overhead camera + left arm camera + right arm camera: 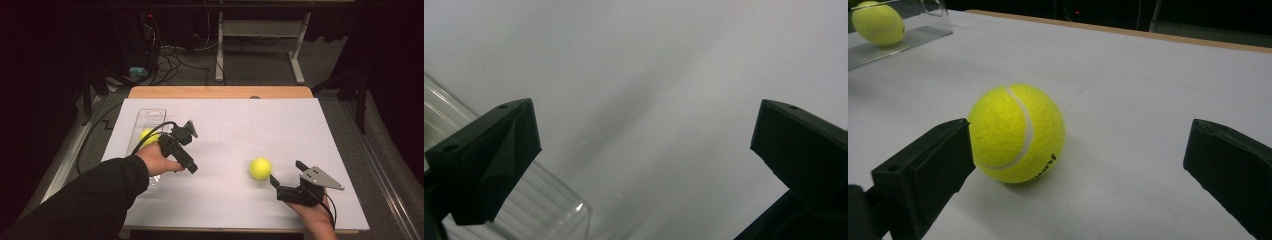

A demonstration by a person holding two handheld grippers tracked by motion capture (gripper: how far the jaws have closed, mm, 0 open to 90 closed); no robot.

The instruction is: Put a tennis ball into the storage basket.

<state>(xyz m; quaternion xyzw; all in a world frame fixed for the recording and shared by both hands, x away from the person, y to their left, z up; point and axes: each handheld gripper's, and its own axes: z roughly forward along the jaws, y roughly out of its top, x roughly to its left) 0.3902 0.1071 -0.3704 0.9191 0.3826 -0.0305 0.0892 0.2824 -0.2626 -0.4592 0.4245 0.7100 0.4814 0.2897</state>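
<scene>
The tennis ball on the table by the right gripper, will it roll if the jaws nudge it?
Probably: the tennis ball is round and sits free on the flat white table. Its fuzzy felt should grip well. The right gripper stands open beside it.

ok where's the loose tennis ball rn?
High view: the loose ball sits on the white table, right of centre, just ahead of the open right hand-held gripper. The clear tray is far left.

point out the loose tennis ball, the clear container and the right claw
loose tennis ball (1016, 132), right gripper view, middle of its felt, on the seam
clear container (148, 118), high view, far bare part of its wall
right claw (286, 173), high view, midway between its open tips
</scene>
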